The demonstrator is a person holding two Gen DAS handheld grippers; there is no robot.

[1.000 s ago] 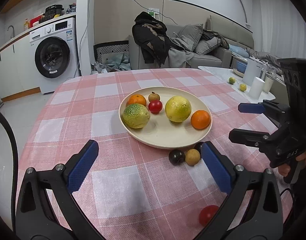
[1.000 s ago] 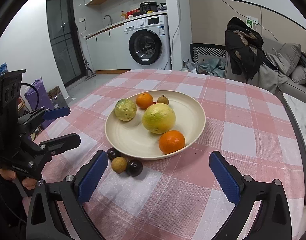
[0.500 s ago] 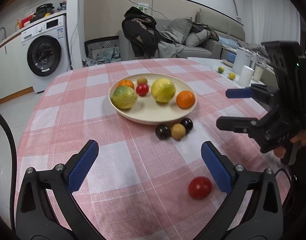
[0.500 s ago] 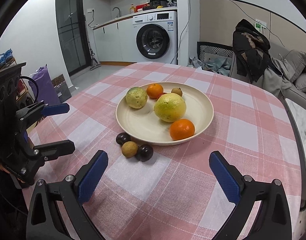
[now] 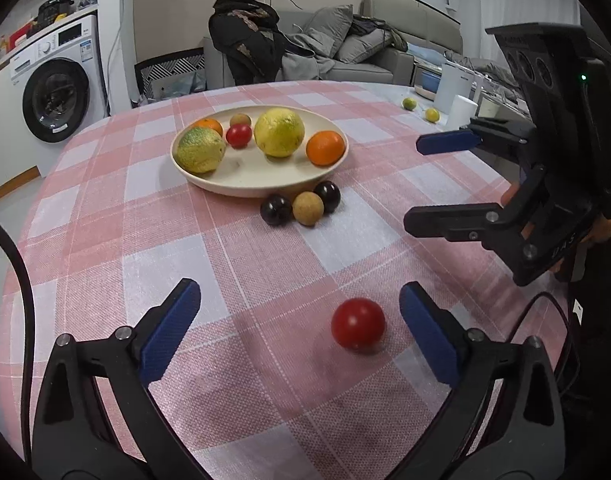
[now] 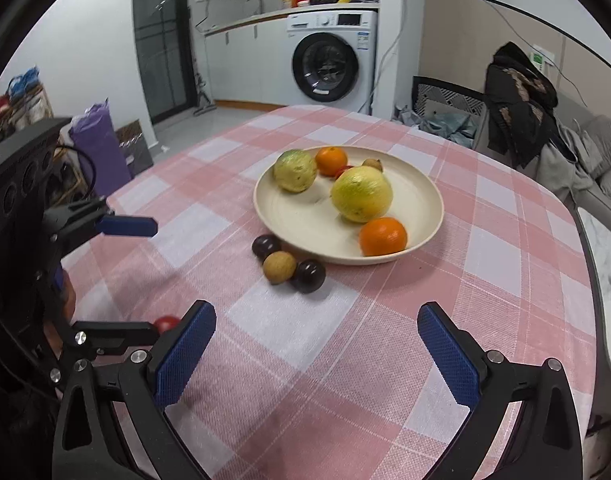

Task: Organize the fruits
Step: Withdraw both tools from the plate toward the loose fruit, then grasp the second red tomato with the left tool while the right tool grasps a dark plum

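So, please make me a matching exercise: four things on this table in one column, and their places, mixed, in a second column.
Things:
1. red tomato
2. tan round fruit
3. large yellow citrus
4. plate

Places:
A. on the plate, near its middle
B. on the checked tablecloth, holding several fruits
C. alone on the cloth, between the fingers of the left gripper, untouched
D. on the cloth, between two dark fruits

Pairs: 1-C, 2-D, 3-A, 4-B
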